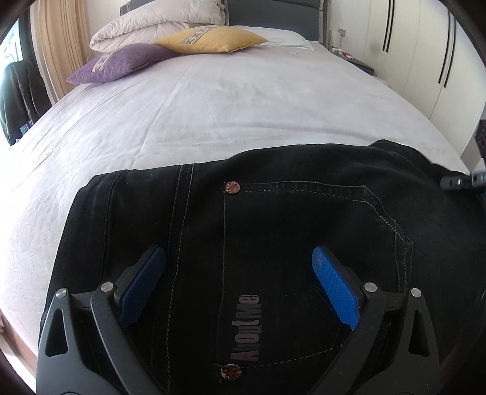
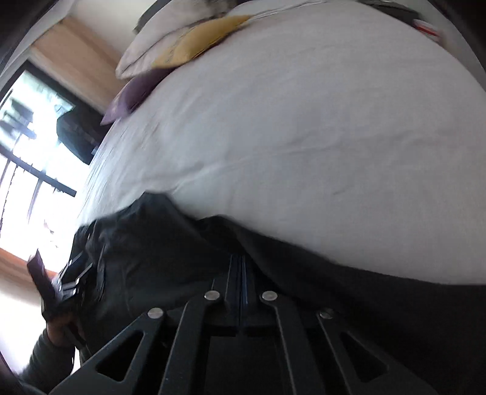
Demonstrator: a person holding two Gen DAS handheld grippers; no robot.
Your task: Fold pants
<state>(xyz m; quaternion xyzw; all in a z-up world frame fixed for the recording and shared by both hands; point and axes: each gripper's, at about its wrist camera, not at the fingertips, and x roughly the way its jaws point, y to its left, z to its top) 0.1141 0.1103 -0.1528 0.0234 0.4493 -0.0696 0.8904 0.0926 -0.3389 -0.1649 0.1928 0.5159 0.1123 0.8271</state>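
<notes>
At the near edge of the bed (image 1: pixel 212 100) we see the black pants (image 1: pixel 273 228) lying flat on the white sheet, back pocket up, "AboutMe" print and two round rivets showing. Our left gripper (image 1: pixel 238 264) sits just above the pocket area, jaws spread wide, blue pads (image 1: pixel 334 291) apart with nothing between them. At the far right edge of the left view the tip of the other gripper pokes in by the pants.

Right wrist view is tilted and blurred. The right gripper (image 2: pixel 241 291) has its jaws pressed together; dark fabric of the pants (image 2: pixel 158 249) bunches right at the tips, and it looks pinched there, though the blur makes the exact hold hard to read. The left gripper (image 2: pixel 60 285) and the person's hand show at the left edge of that view.

At the head of the bed: a purple cushion (image 1: pixel 118 62), a yellow cushion (image 1: pixel 209 39) and a folded white duvet (image 1: pixel 152 24). A white wardrobe (image 1: pixel 425 60) stands off the right side.
</notes>
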